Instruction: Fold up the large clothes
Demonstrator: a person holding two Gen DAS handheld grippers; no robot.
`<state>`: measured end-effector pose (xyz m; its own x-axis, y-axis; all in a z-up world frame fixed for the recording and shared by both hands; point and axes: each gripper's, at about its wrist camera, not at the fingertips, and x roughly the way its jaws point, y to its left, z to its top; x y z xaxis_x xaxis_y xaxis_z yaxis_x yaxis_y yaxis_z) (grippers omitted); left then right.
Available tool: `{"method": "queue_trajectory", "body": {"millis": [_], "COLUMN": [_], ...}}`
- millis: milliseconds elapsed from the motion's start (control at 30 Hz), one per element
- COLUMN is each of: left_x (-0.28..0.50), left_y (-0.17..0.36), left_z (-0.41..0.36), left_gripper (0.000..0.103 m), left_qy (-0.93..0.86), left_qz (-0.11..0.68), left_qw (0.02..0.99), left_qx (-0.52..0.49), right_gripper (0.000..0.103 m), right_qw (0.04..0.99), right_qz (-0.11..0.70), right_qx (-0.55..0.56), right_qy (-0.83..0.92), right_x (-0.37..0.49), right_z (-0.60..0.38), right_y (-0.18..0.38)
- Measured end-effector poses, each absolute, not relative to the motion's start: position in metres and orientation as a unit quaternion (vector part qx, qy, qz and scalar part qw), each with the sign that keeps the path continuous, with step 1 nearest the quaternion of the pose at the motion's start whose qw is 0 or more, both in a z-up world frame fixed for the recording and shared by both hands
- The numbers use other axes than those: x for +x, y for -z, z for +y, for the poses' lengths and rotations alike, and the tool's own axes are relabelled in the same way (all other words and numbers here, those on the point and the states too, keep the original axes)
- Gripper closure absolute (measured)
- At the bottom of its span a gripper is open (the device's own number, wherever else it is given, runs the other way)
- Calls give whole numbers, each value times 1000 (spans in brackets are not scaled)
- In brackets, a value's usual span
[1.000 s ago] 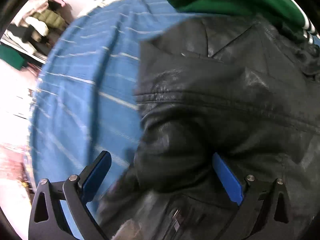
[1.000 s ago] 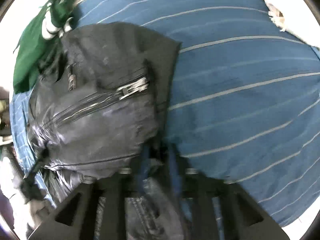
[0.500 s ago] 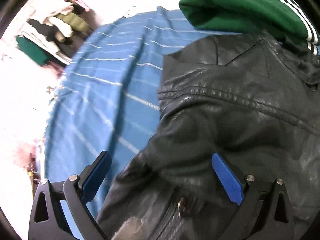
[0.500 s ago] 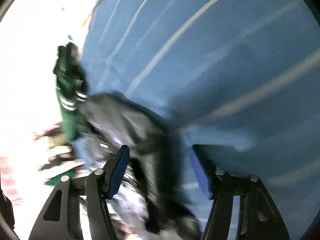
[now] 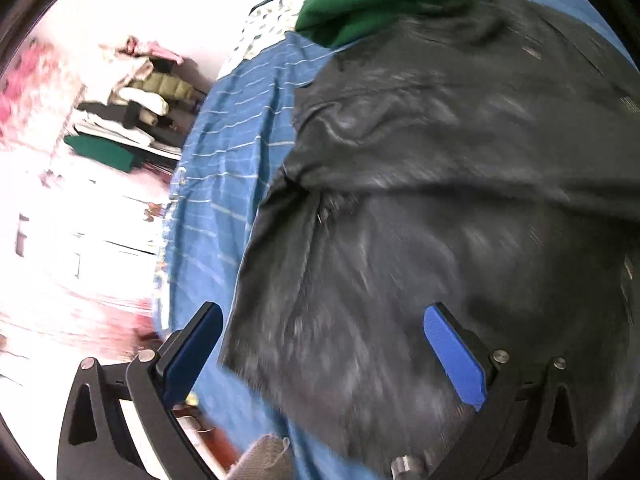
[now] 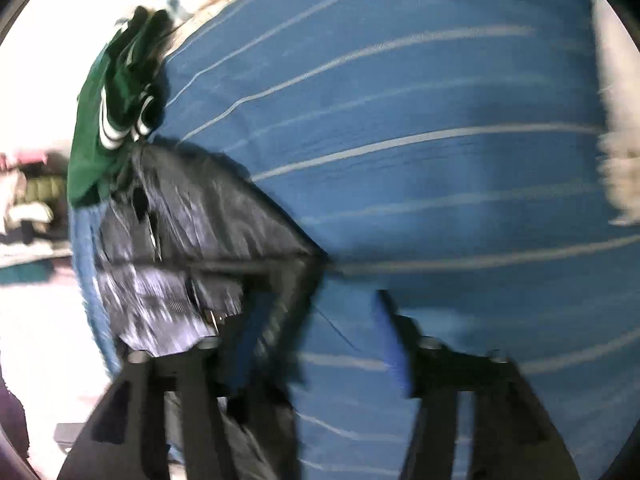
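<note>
Bed: covered by a blue sheet with thin pale stripes.
On it: black leather jacket, green garment touching the jacket.

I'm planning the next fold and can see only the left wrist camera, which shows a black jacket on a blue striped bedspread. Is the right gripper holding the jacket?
Observer: No. The right gripper is open. Its jaws have just been opening, and a loose edge of the jacket lies between them beside one finger, unpinched.
Operator: Is anything on the bed beyond that side?
Observer: A pale fuzzy thing sits at the edge of the bedspread, on the right of the right wrist view. It is too blurred to tell what it is.
</note>
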<state>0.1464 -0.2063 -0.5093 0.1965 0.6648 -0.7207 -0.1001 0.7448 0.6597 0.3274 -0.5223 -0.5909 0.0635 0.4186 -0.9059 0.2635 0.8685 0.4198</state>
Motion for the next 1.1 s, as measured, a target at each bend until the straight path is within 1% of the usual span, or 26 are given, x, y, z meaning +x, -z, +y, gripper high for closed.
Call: {"method": "queue_trajectory", "body": {"millis": [133, 300, 433, 533, 667, 767, 867, 933, 1033, 1100], "left_x": [103, 66, 57, 64, 81, 90, 84, 77, 70, 74], "left_y": [510, 523, 542, 566, 590, 592, 570, 562, 576, 598], "left_z": [-262, -320, -354, -362, -359, -354, -359, -369, -383, -386], "left_gripper": [0, 0, 0, 0, 0, 0, 1, 1, 1, 1], "left_qy": [-251, -237, -246, -258, -280, -290, -265, -248, -228, -226], "left_qz": [593, 614, 598, 588, 589, 594, 587, 584, 595, 609], "left_qw": [720, 709, 712, 707, 697, 696, 726, 733, 722, 701], "left_qx": [260, 255, 275, 296, 298, 282, 244, 247, 270, 292], "right_gripper": [41, 41, 41, 41, 41, 41, 41, 41, 41, 41], "right_qw": [698, 692, 682, 672, 665, 660, 652, 655, 656, 653], "right_qz": [685, 690, 693, 698, 706, 714, 722, 720, 721, 723], "right_qx": [208, 210, 226, 235, 235, 232, 232, 229, 222, 227], "right_qy": [-21, 29, 60, 75, 67, 42, 20, 12, 10, 9], "right_x": [291, 239, 211, 201, 204, 212, 223, 228, 232, 233], "right_z": [-548, -589, -618, -628, -623, -609, -589, -580, -571, -569], "right_y": [562, 547, 546, 549, 555, 560, 565, 563, 561, 561]}}
